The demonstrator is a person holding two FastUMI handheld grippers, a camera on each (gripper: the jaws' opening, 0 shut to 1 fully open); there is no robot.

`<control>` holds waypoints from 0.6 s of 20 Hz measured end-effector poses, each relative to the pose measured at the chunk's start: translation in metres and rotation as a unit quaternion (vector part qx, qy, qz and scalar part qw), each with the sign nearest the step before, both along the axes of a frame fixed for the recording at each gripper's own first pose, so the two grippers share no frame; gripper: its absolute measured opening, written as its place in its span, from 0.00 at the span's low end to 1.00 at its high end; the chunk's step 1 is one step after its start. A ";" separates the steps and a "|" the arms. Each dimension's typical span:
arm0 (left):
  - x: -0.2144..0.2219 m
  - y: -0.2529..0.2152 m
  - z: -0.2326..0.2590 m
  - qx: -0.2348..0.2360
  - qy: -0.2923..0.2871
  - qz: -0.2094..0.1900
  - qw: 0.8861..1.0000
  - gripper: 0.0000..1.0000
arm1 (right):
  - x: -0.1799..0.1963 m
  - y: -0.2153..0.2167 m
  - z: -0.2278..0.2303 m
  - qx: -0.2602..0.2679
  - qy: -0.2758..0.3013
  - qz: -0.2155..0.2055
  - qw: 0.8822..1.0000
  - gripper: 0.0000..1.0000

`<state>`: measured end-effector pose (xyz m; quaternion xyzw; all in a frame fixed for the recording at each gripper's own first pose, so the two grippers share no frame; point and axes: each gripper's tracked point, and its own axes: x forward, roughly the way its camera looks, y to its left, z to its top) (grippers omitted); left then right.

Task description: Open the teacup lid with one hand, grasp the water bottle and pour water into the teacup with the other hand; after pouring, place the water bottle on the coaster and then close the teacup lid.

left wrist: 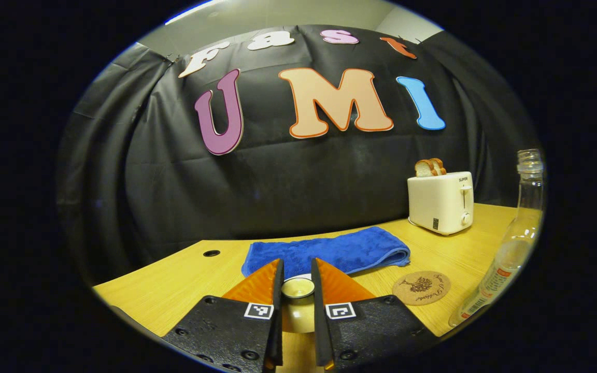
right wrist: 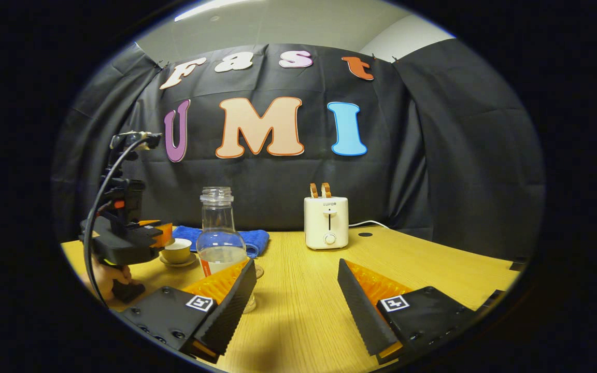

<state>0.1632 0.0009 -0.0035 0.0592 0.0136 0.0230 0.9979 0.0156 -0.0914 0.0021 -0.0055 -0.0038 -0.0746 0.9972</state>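
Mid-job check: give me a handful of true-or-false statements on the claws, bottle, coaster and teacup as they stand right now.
1. The right claw is clamped on the water bottle. False: its fingers are spread wide and the bottle stands just beyond its left finger.
2. The left claw has its fingers on either side of the teacup lid. True.
3. The bottle stands on the coaster. False: the coaster is bare, beside the bottle.
4. The bottle has no cap on. True.
5. The toaster is empty. False: bread slices stick up from it.
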 end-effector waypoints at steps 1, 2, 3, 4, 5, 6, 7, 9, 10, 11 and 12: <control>-0.011 0.002 0.003 -0.001 -0.005 -0.006 1.000 0.22 | -0.001 0.001 0.001 0.000 0.000 0.002 1.000 0.99; -0.023 0.002 0.002 -0.004 -0.002 -0.012 1.000 0.22 | 0.000 0.001 0.000 0.000 0.000 0.002 1.000 0.99; -0.036 0.005 0.003 -0.004 -0.006 -0.015 1.000 0.22 | 0.000 0.001 0.000 0.000 0.000 0.003 1.000 0.99; -0.048 0.006 0.004 -0.006 -0.007 -0.023 1.000 0.22 | 0.000 0.001 0.000 0.000 0.000 0.005 1.000 0.99; -0.061 0.006 0.003 -0.010 -0.006 -0.030 0.999 0.22 | -0.001 0.003 0.001 0.000 0.001 0.008 1.000 0.99; -0.073 0.009 0.005 -0.017 -0.010 -0.036 0.999 0.22 | 0.000 0.005 -0.001 0.001 0.001 0.013 1.000 0.99; -0.085 0.014 0.005 -0.024 -0.010 -0.035 0.999 0.22 | 0.000 0.008 0.000 0.001 0.001 0.019 1.000 0.99; -0.108 0.029 0.005 -0.044 -0.012 -0.027 0.999 0.22 | 0.000 0.008 0.000 0.001 0.001 0.023 1.000 0.98; -0.116 0.036 0.006 -0.058 -0.016 -0.024 0.998 0.21 | -0.001 0.008 -0.001 0.001 0.002 0.023 1.000 0.99; -0.123 0.039 0.004 -0.065 -0.011 -0.020 0.998 0.22 | -0.001 0.008 0.000 0.001 0.002 0.024 1.000 0.98; -0.129 0.044 0.004 -0.060 -0.014 -0.018 0.998 0.20 | -0.001 0.010 0.000 0.001 0.002 0.026 1.000 0.98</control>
